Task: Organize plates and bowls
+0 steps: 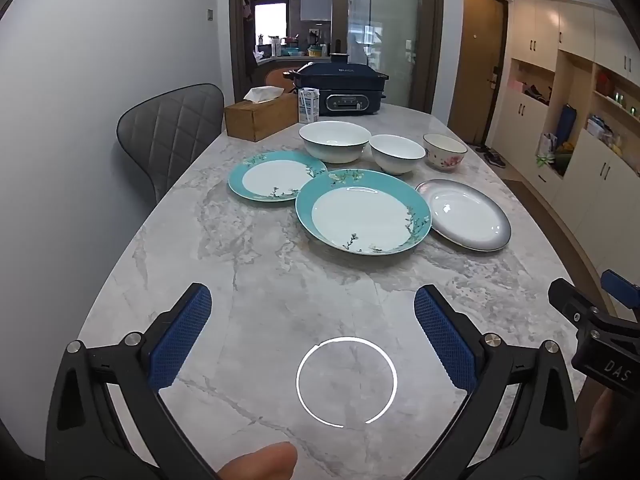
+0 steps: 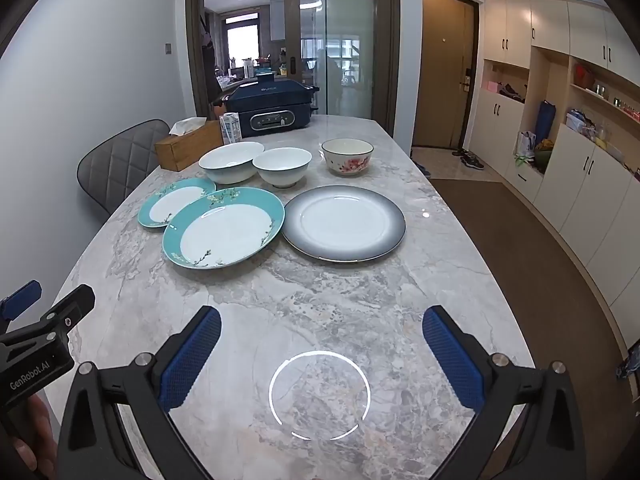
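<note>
**Still apart: both grippers wide over the marble table**

Here the marble table [image 2: 360,304] carries three plates in a near row and three bowls behind. Only the right view shows the grey-rimmed plate [image 2: 344,222] whole; the large teal plate [image 1: 363,211] overlaps the small teal plate [image 1: 276,175]. The cooker [image 1: 340,88] stands behind. The left gripper [image 1: 312,316] and right gripper [image 2: 322,340] gape wide, empty.
</note>
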`<state>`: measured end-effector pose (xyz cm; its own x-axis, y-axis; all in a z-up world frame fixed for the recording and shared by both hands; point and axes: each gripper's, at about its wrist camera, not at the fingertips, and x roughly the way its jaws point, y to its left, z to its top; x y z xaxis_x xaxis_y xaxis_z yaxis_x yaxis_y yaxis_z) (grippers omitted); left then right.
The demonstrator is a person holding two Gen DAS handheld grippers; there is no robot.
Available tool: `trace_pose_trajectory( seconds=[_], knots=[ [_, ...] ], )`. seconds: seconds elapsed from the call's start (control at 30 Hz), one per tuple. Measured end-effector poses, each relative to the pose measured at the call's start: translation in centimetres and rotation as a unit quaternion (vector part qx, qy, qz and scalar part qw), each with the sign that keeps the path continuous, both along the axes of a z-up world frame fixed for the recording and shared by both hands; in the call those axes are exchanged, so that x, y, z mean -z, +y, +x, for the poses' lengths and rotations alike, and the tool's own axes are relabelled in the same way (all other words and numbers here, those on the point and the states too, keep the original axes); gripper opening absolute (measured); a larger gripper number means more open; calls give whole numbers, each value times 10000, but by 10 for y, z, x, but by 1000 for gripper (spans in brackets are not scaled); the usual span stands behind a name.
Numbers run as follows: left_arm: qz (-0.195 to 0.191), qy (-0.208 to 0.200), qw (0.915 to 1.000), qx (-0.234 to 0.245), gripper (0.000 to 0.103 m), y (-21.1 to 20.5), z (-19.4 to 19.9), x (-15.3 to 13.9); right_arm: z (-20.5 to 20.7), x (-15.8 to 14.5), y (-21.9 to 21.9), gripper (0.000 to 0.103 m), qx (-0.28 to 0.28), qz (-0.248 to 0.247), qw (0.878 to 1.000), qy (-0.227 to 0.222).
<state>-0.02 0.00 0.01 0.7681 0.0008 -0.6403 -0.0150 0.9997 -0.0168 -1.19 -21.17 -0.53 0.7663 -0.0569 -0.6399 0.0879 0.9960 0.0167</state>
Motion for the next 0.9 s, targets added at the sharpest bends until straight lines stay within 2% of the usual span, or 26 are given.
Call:
trace_pose_trajectory(
  seconds=[0.9],
  knots=[
    [-31, 23, 10000, 44, 103, -1, 4, 5, 0, 0, -2, 103, 4, -40, 10000, 32]
  ],
)
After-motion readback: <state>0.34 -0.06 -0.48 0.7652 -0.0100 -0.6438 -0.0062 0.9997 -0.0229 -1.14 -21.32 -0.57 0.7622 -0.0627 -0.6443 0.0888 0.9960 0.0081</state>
